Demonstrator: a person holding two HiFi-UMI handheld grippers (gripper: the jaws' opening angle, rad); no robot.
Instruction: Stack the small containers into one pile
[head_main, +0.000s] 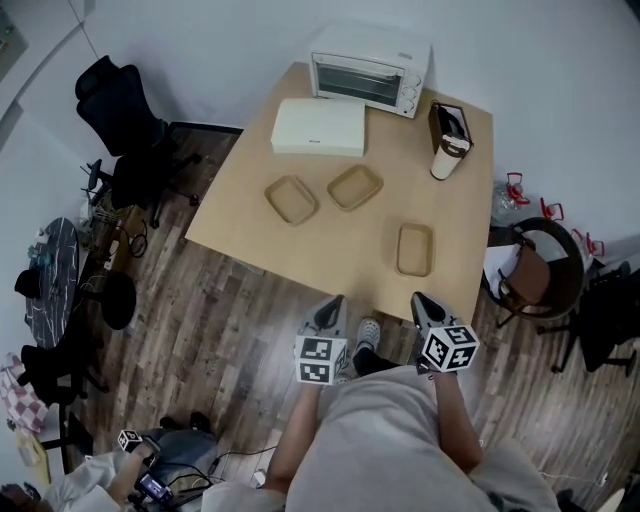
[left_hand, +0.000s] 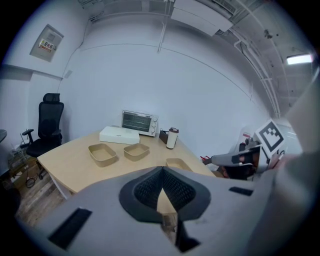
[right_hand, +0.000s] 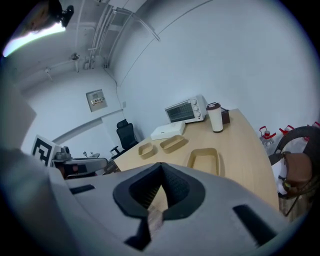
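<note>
Table (head_main: 245, 225) with a white toaster oven (head_main: 366, 68) at its far edge; all places below are given from that oven.

- Three small tan containers, all empty and upright, none stacked. The first container (head_main: 291, 199) sits in front of the oven, a bit left. The second container (head_main: 355, 186) is straight in front of the oven, just beside the first and not touching it. The third container (head_main: 414, 249) is farther out from the oven, toward the near right edge, well apart from the other two.
- A flat white box (head_main: 319, 127) lies just in front of the oven, on its left side.
- A white cup with a dark lid (head_main: 449, 157) stands to the right of the oven, next to a brown holder (head_main: 450, 122).
- The left hand-held gripper (head_main: 336, 300) is off the near table edge, far from the oven. Its jaws are closed tip to tip with nothing between them.
- The right hand-held gripper (head_main: 417, 298) is beside the left one, also off the near edge. Its jaws are closed and it is empty.
- A black office chair (head_main: 125, 120) stands on the floor, left of the oven.
</note>
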